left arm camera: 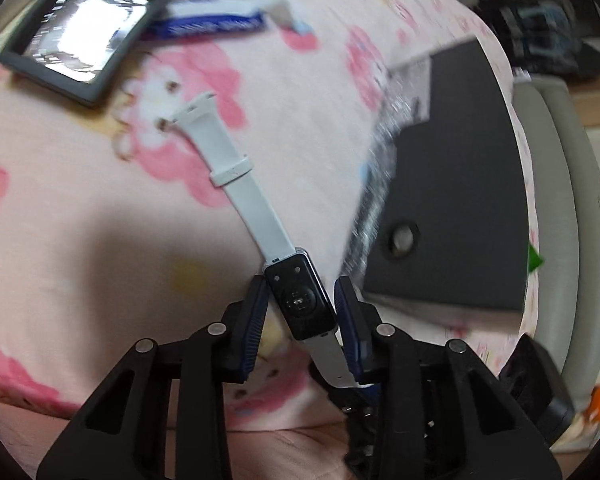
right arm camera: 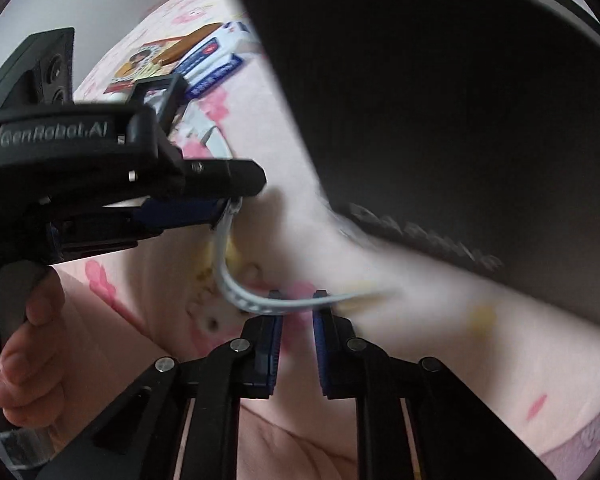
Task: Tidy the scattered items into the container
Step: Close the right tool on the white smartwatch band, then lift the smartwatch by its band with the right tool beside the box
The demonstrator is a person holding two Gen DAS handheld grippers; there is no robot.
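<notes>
The left wrist camera looks forward and down along its fingers, close above the pink blanket (left arm camera: 80,208). The right wrist camera faces leftward, low and close. Both views share the smartwatch (left arm camera: 300,300), dark container (left arm camera: 456,200) and blue-white packet (right arm camera: 216,64).

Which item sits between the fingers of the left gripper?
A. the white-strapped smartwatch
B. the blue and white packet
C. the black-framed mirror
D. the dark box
A: in the left wrist view the left gripper has its fingers on either side of the smartwatch body, while the mirror lies apart on the pink blanket.
</notes>
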